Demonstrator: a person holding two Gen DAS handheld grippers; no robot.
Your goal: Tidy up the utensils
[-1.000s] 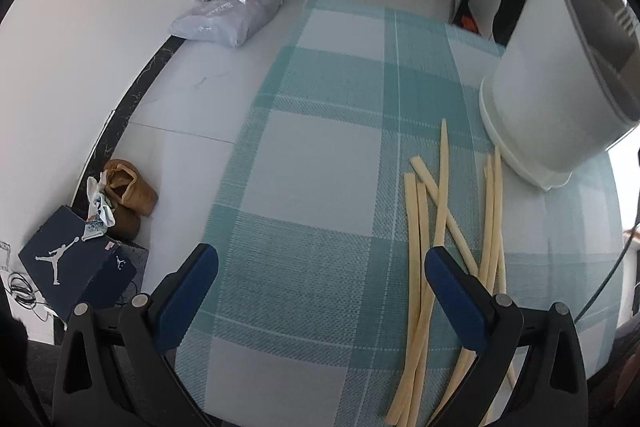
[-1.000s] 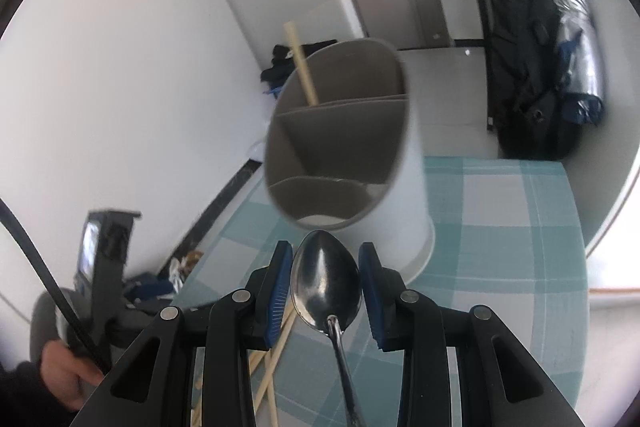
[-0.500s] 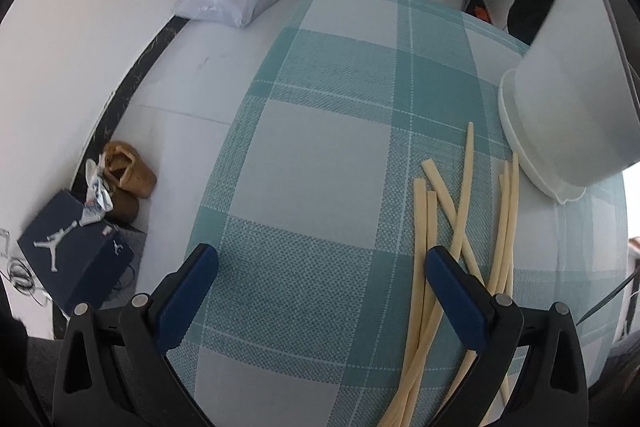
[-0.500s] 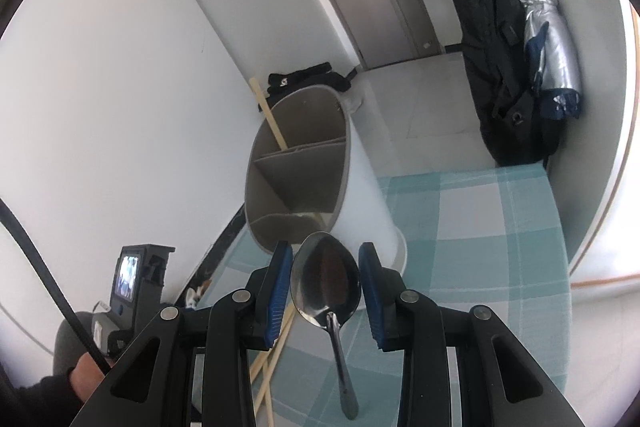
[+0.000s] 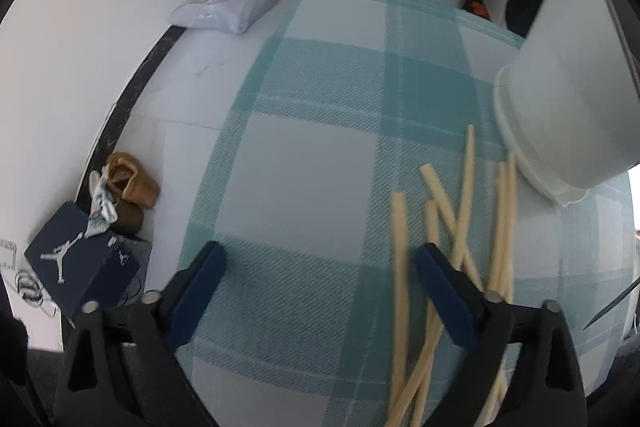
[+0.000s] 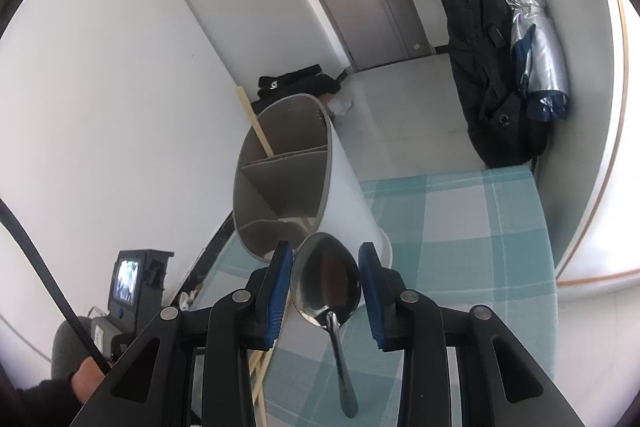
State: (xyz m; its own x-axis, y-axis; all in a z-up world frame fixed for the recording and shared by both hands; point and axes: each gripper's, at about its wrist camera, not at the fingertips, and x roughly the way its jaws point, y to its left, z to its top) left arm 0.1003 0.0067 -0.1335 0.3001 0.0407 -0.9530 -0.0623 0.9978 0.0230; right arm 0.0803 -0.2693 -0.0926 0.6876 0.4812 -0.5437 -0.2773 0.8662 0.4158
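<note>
My right gripper (image 6: 326, 269) is shut on a metal spoon (image 6: 326, 277), bowl between the blue pads, handle hanging down toward the cloth. Ahead of it stands the white utensil holder (image 6: 344, 195) with divided compartments; one chopstick (image 6: 256, 125) leans in its far compartment. In the left wrist view my left gripper (image 5: 318, 277) is open and empty above the checked cloth. Several pale chopsticks (image 5: 464, 219) lie loose by its right finger. The holder's base (image 5: 560, 107) is at the right.
The teal checked tablecloth (image 5: 304, 163) covers the table, whose left edge drops to the floor. On the floor are a shoe box (image 5: 80, 267), brown shoes (image 5: 132, 187) and bags (image 5: 228, 3). A dark coat and umbrella (image 6: 536, 51) hang at the right.
My right gripper has drawn back from the holder with the spoon, so the holder looks smaller. My left gripper has shifted right, toward the chopsticks.
</note>
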